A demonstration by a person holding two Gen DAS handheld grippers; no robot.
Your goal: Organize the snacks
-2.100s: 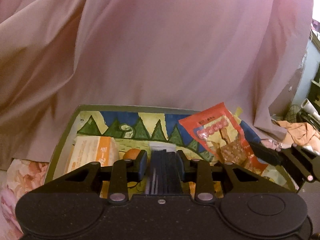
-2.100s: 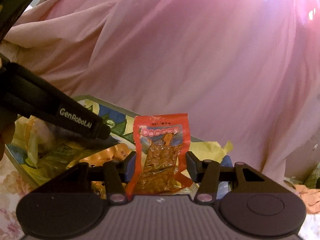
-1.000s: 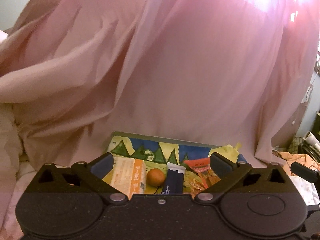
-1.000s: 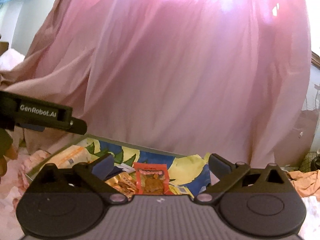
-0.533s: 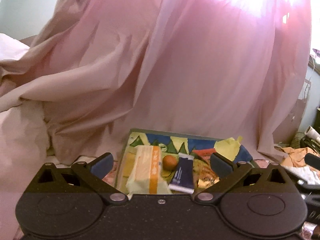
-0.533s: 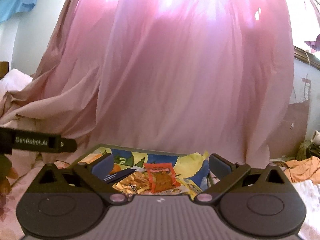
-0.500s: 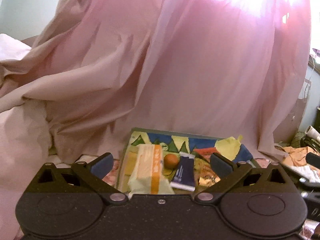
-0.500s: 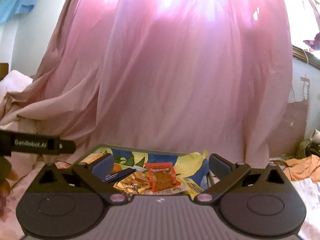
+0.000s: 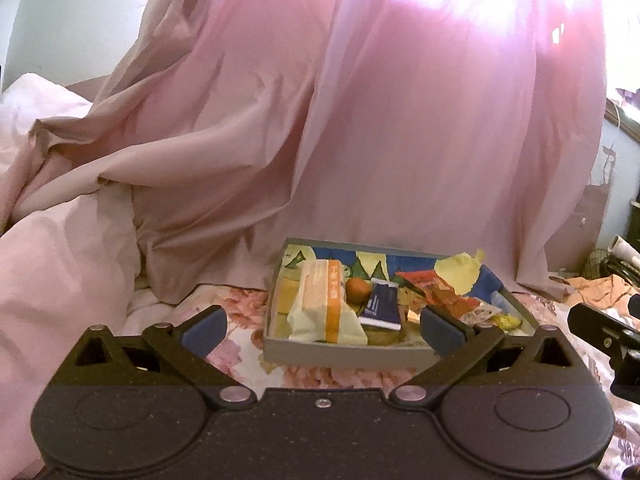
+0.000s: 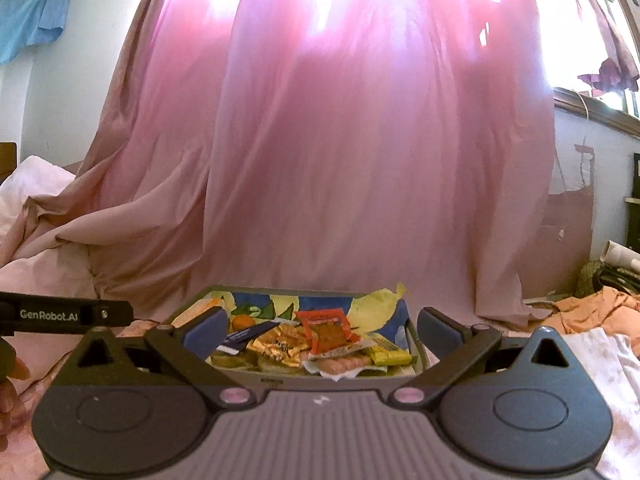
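A grey tray [image 9: 344,354] with a painted lining sits on a floral bed cover and holds several snacks: a pale yellow packet with an orange stripe [image 9: 324,308], a small orange [image 9: 357,289], a dark blue packet [image 9: 381,307] and a red packet [image 10: 328,330]. The same tray [image 10: 416,348] lies straight ahead in the right wrist view. My left gripper [image 9: 322,326] is open and empty, pulled back from the tray's near edge. My right gripper [image 10: 322,330] is open and empty too, short of the tray.
A pink curtain [image 9: 360,120] hangs close behind the tray. Pale bedding [image 9: 60,240] is piled on the left. Orange cloth [image 10: 592,312] and clutter lie at the right. The other gripper's black arm [image 10: 64,314] shows at the left edge of the right wrist view.
Both grippers let go of their packets, the left a dark blue one and the right the red one, opened and drew back from the tray. The packets now lie in the tray.
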